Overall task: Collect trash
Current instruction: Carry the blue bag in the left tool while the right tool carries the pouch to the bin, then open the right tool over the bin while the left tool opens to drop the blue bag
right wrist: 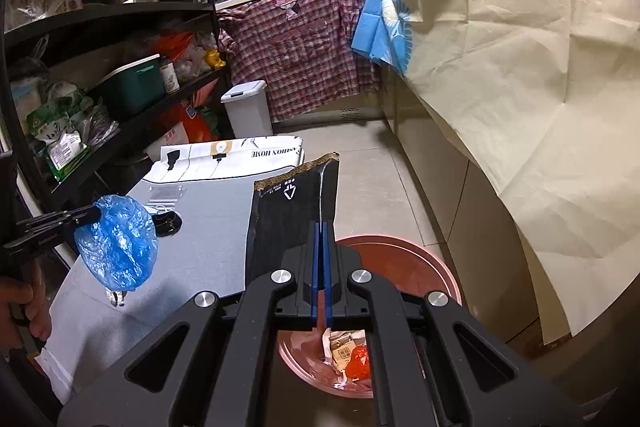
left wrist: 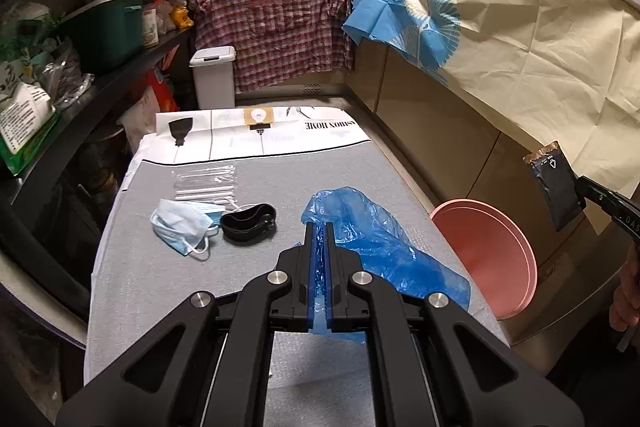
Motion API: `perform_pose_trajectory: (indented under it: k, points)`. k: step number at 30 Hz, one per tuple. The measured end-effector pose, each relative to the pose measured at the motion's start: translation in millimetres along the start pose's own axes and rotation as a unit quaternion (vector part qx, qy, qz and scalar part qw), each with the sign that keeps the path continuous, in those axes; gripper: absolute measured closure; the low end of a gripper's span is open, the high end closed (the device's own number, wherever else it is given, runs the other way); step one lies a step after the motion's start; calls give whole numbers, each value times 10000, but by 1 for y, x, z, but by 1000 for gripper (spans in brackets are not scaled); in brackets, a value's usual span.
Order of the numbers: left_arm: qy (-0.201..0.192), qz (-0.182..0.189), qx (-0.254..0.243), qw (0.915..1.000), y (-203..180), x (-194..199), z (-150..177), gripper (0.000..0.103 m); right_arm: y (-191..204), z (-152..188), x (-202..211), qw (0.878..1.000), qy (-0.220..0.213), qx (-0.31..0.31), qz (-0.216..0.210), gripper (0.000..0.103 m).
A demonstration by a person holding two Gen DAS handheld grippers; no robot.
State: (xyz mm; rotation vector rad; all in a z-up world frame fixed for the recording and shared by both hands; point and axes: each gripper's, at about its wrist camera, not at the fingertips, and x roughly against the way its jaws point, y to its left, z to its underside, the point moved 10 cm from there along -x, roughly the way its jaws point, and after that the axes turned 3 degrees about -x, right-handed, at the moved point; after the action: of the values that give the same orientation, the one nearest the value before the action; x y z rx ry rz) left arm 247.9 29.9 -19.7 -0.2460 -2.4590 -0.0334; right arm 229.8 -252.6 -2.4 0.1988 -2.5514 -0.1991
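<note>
Here, left tongs [left wrist: 319,227] pinch a blue plastic bag [left wrist: 380,247]; right tongs [right wrist: 320,227] clamp a black wrapper [right wrist: 288,215].

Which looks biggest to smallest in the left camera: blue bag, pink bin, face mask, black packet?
1. blue bag, though it is nearest the camera.
2. pink bin.
3. face mask.
4. black packet.

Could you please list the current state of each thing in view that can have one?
Left hand-held gripper: shut on blue plastic bag, lifted.
Right hand-held gripper: shut on black wrapper, above the bin.
Pink bin: open, trash inside.
Face mask: lying on table.
Black tray: empty, on table.
White lidded bin: closed.
</note>
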Motion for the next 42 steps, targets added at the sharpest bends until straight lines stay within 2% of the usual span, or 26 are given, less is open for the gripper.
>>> perform_pose_trajectory:
  k: [14, 19, 25, 29, 42]
  points:
    - [95, 53, -159, 9998, -28, -18, -6, 100, -25, -3, 7, 9996, -180, -91, 217, 101]
    - [-11, 10, -267, 9996, -36, -14, -15, 100, -30, -3, 7, 9995, -168, -104, 248, 101]
    - [7, -18, -301, 9995, -46, -19, -10, 100, -37, -4, 5, 9991, -163, -116, 367, 101]
    - [-31, -37, -411, 9991, -55, -21, -11, 100, -41, -4, 4, 9983, -170, -55, 552, 101]
    - [-122, 222, -446, 9987, -100, -40, -20, 100, -64, -5, -6, 9958, -93, -213, 880, 101]
